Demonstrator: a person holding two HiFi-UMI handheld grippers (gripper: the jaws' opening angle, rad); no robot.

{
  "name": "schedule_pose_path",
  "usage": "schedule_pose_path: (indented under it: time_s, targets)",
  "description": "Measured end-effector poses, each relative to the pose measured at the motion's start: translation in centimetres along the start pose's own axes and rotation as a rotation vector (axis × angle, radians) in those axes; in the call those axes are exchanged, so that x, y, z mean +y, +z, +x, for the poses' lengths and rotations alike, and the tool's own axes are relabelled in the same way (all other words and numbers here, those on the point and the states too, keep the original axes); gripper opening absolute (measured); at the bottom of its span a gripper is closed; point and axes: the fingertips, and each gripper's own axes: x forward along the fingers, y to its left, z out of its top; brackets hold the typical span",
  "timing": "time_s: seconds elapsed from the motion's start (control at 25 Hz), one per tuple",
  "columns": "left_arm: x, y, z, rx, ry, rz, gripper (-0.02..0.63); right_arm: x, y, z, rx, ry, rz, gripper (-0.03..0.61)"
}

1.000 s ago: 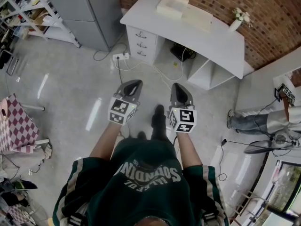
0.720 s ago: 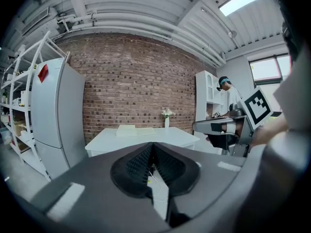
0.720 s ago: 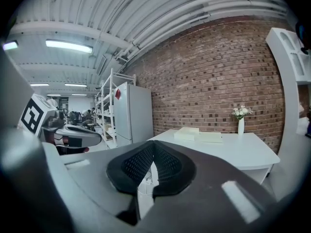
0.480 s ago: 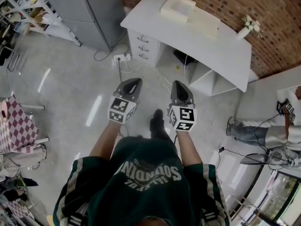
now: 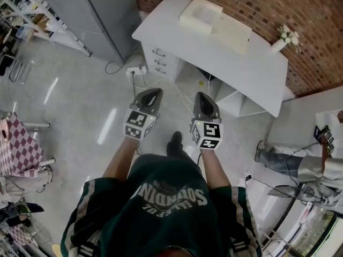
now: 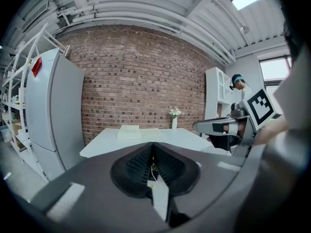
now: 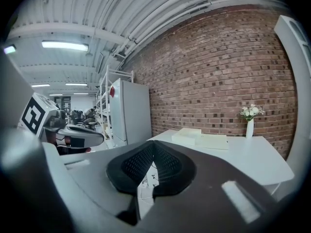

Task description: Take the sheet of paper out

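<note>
A white desk (image 5: 252, 63) stands against the brick wall ahead. On it lie a flat white box (image 5: 201, 14) and, beside it, a thin pale sheet or pad (image 5: 231, 31); both also show in the right gripper view, the box (image 7: 187, 136) left of the pad (image 7: 211, 141). My left gripper (image 5: 153, 93) and right gripper (image 5: 206, 97) are held side by side over the floor, well short of the desk. Both are shut with nothing in them, as the left gripper (image 6: 152, 147) and right gripper (image 7: 153, 144) show in their own views.
A vase of flowers (image 5: 286, 37) stands at the desk's right end. A grey fridge (image 5: 102, 9) and metal shelving (image 5: 32, 9) are to the left. A power strip with cables (image 5: 136, 68) lies on the floor before the desk. Another person (image 5: 300, 165) is at the right.
The desk has come nearer and sits lower in the head view as the person walks toward it. Both grippers keep the same pose, still shut.
</note>
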Motion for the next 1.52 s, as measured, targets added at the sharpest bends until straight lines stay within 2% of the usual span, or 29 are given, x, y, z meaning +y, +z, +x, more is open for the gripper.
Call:
schedule_pose_path:
  time_s: [0.56, 0.84, 1.24, 1.52]
  targets:
    - [-1.1, 1.3, 7.5, 0.011, 0.056, -0.009, 0.011, -8.0, 0.3, 3.5, 0.013, 0.041, -0.001, 0.0]
    - [-1.1, 1.1, 9.1, 0.023, 0.071, -0.016, 0.011, -9.5, 0.8, 4.3, 0.006, 0.046, -0.004, 0.0]
    - [0.0, 3.2, 13.0, -0.01, 0.047, 0.006, 0.011, -11.4, 2.1, 7.1, -0.006, 0.039, -0.022, 0.0]
    - [3.0, 3.1, 17.1, 0.001, 0.021, 0.003, 0.011, -12.3, 2.6, 11.4, 0.005, 0.025, -0.031, 0.0]
